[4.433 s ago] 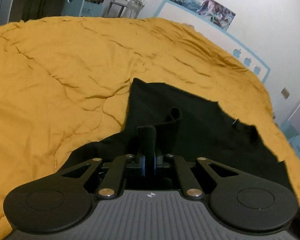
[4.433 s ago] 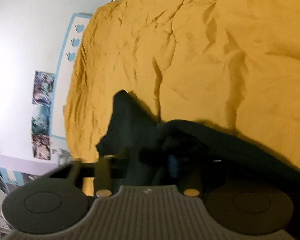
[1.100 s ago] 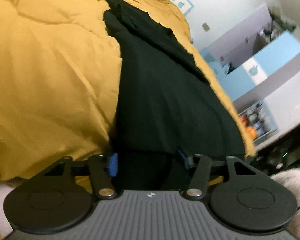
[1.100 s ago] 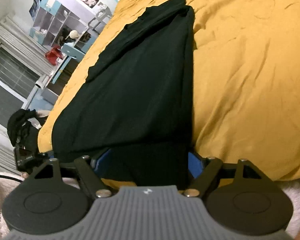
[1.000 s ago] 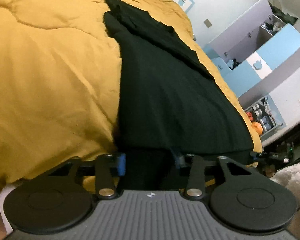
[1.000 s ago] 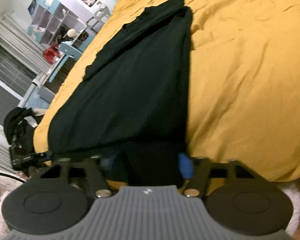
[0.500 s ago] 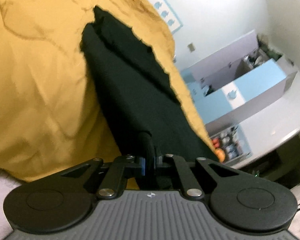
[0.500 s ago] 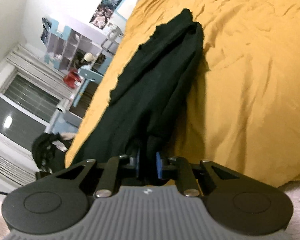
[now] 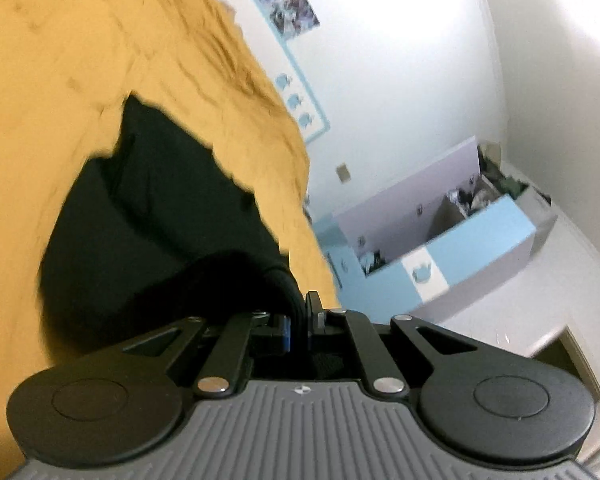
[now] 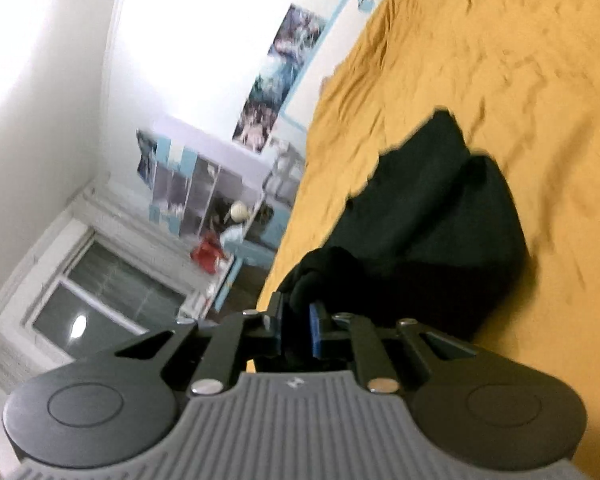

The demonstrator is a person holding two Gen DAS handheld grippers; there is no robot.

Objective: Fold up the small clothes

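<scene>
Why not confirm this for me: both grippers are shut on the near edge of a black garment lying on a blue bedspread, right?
Not quite. The bedspread is mustard yellow, not blue; both wrist views show it. The rest stands: the left gripper and the right gripper are each shut on the near edge of the black garment, which lies on that bedspread.

Black garment (image 9: 172,216) edges blurred — shelf contents (image 10: 224,220) indistinct.

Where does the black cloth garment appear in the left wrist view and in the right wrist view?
Left wrist: black cloth garment left of centre, running down into the left gripper.
Right wrist: centre-right, running down into the right gripper.
Shared landmark: mustard-yellow quilted bedspread.
</scene>
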